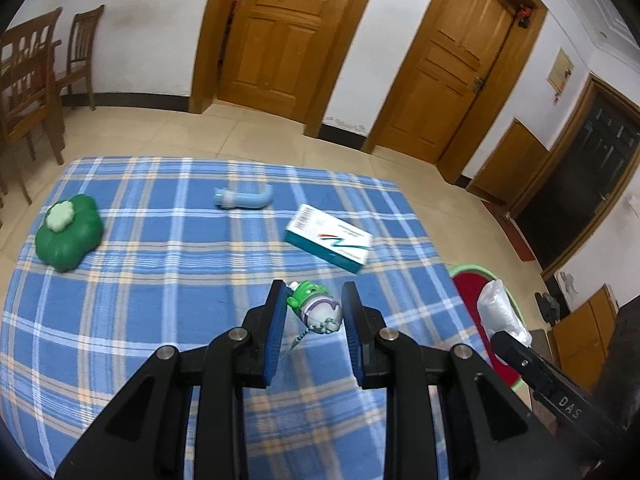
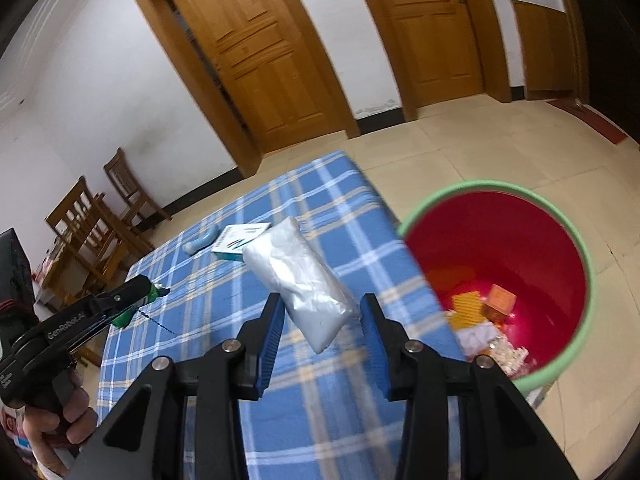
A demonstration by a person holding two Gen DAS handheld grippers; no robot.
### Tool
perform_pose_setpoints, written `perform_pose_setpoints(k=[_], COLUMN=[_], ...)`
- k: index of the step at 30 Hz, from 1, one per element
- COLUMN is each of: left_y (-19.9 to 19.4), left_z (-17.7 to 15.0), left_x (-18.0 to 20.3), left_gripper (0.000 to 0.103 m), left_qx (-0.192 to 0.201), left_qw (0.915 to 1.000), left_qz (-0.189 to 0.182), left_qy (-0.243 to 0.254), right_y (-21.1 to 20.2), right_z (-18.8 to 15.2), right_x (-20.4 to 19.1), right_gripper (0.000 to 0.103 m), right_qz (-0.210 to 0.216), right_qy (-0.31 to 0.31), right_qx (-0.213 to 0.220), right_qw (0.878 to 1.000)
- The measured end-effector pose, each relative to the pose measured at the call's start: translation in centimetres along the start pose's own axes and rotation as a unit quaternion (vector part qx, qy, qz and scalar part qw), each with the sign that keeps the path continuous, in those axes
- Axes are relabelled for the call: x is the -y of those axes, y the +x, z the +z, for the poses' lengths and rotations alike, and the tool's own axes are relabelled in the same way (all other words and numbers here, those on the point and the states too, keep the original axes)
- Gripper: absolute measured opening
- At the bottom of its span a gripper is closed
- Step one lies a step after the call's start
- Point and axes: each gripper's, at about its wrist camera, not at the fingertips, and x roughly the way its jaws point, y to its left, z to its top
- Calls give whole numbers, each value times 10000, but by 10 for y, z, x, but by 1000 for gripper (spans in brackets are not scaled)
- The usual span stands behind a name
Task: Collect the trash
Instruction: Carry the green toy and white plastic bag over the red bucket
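My left gripper [image 1: 314,298] is shut on a small green and grey toy figure [image 1: 318,307] with a blue cord, just above the blue plaid tablecloth [image 1: 160,264]. It also shows in the right wrist view [image 2: 134,300]. My right gripper [image 2: 322,312] is shut on a white plastic packet [image 2: 304,280], held above the table's right edge beside the red bin [image 2: 500,248] with a green rim. The bin holds orange and white scraps. The packet also shows in the left wrist view [image 1: 500,312].
On the cloth lie a white and teal box [image 1: 330,242], a light blue curved tube [image 1: 244,199] and a green flower-shaped container [image 1: 68,232]. Wooden chairs [image 1: 28,92] stand at the far left. Two wooden doors [image 1: 280,36] are behind.
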Motion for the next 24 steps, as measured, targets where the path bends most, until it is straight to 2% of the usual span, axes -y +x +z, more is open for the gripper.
perform_pose_setpoints(k=[13, 24], left_y=[8, 32], left_z=[-6, -10], left_x=[73, 145], left_gripper=[28, 28], left_qx=[-269, -513], left_qw=[9971, 9893], left_qz=[-387, -717], left_qy=[600, 1164], right_y=[-30, -43], right_z=[-4, -9], right_x=[65, 117], right_gripper=[42, 43], right_qz=[-335, -472], right_qy=[649, 1157], right_qx=[187, 240], right_qw=[9972, 9919])
